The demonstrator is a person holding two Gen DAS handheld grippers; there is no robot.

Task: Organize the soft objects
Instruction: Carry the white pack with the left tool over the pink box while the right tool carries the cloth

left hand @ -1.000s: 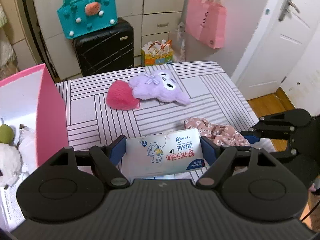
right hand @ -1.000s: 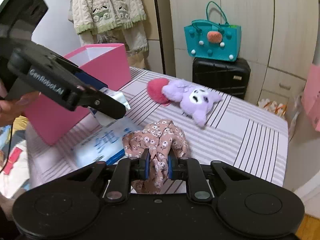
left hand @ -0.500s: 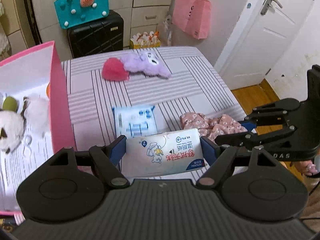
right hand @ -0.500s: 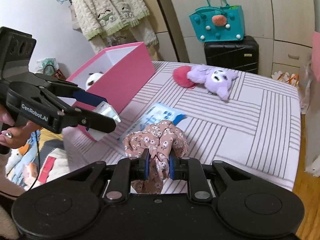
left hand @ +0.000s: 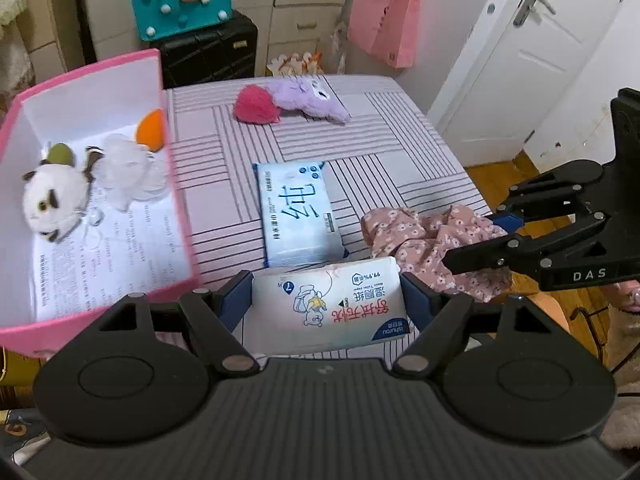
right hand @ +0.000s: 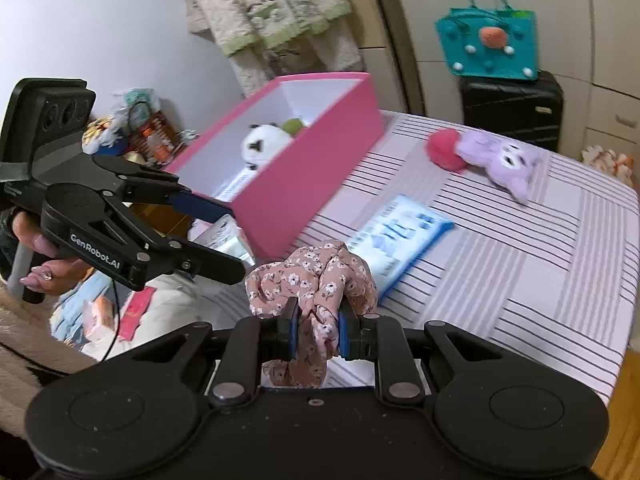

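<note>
My left gripper (left hand: 326, 300) is shut on a white wet-wipe pack (left hand: 328, 310) and holds it above the near table edge, beside the pink box (left hand: 176, 184). My right gripper (right hand: 318, 330) is shut on a pink floral cloth (right hand: 316, 280), lifted near the table's front right; the cloth also shows in the left wrist view (left hand: 424, 240). A second blue-white wipe pack (left hand: 298, 212) lies on the striped table (left hand: 400, 152). A purple plush (left hand: 308, 96) with a red pompom (left hand: 256, 106) lies at the far side. The box holds a panda plush (left hand: 54, 200) and other soft toys.
A black suitcase (left hand: 208, 52) with a teal bag (left hand: 182, 0) stands behind the table. A pink bag (left hand: 382, 22) hangs by the white door (left hand: 532, 52). Clutter lies on the floor left of the box (right hand: 120, 140).
Both grippers have risen and drawn back from the table with their loads. The left gripper has shifted towards the pink box, so its inside and the second wipe pack have come into view.
</note>
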